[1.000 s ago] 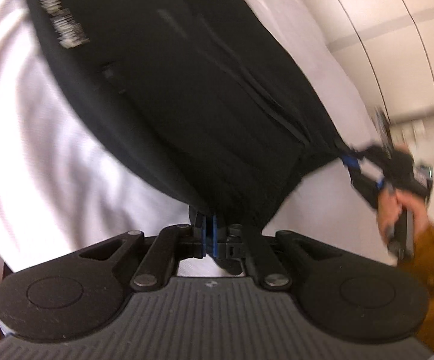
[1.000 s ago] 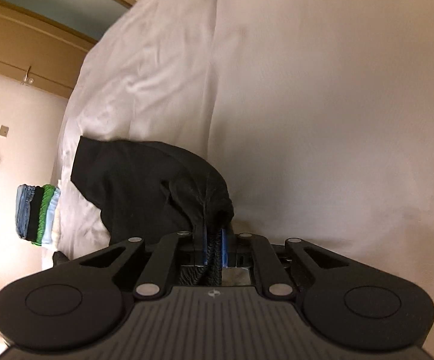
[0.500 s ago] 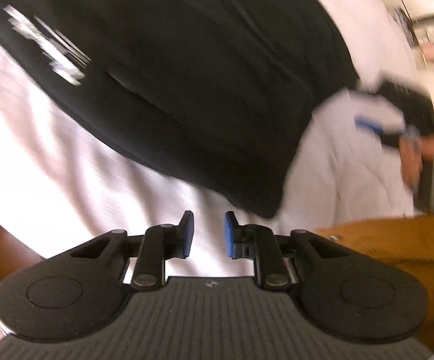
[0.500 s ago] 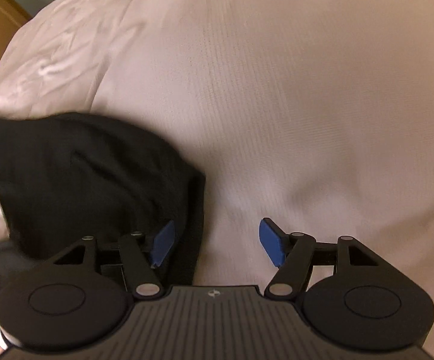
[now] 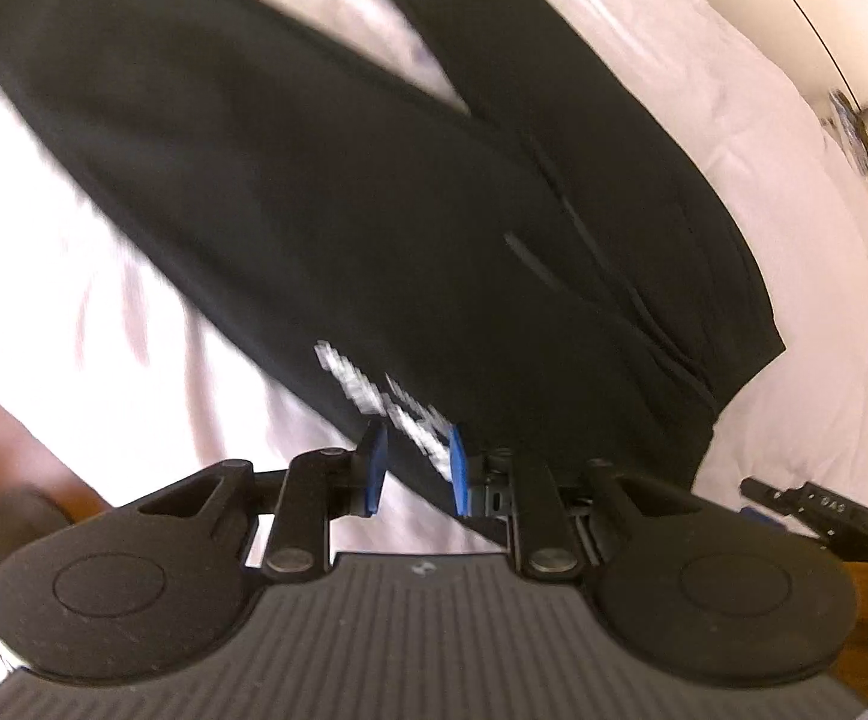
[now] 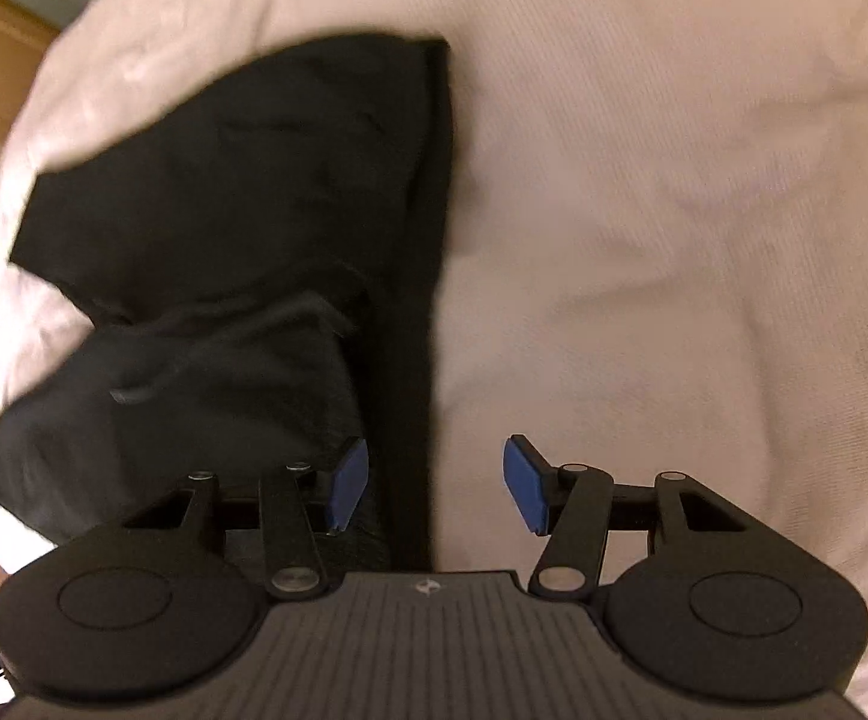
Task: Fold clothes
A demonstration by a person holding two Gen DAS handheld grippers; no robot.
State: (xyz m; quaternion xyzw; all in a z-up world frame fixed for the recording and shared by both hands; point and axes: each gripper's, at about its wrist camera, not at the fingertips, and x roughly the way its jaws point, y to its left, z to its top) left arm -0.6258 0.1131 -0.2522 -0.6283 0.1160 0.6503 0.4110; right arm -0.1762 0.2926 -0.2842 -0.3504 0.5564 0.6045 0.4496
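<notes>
Both hand-held grippers, left [image 5: 414,461] and right [image 6: 428,483], released the black garment [image 5: 374,192]; its white print blurred.

Left wrist camera looks steeply down along left gripper [image 5: 414,461], close over black trousers [image 5: 374,192] on white bedsheet [image 5: 793,192]. Right wrist camera, equally steep and close, faces same trousers [image 6: 242,210] and bedsheet [image 6: 673,180], both views' shared ground.
</notes>
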